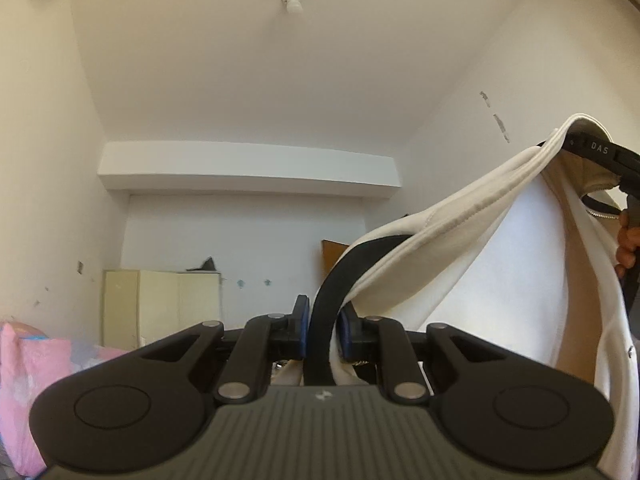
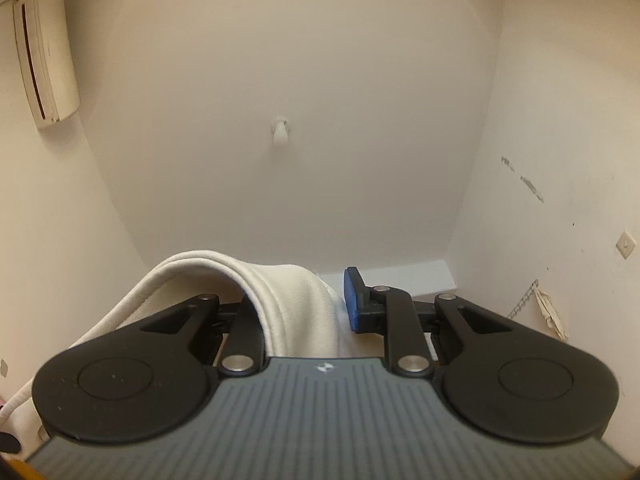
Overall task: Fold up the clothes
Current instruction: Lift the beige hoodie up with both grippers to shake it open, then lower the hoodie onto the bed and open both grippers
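Note:
A white garment [image 1: 480,260] with a black band [image 1: 332,280] hangs in the air, stretched between both grippers. In the left wrist view my left gripper [image 1: 323,332] is shut on the black band and a fold of white cloth, its blue pads pressing from both sides. From there the cloth rises to the upper right, where my right gripper [image 1: 570,145] holds its edge and a hand [image 1: 626,240] shows behind. In the right wrist view my right gripper [image 2: 320,304] points up at the ceiling, shut on the garment [image 2: 200,272]. The cloth drapes over and hides its left finger.
A cream cabinet [image 1: 160,304] stands against the far wall, with a brown board [image 1: 334,256] to its right. Pink bedding [image 1: 24,380] lies low on the left. A ceiling lamp [image 2: 280,132] and a wall air conditioner [image 2: 44,60] are overhead.

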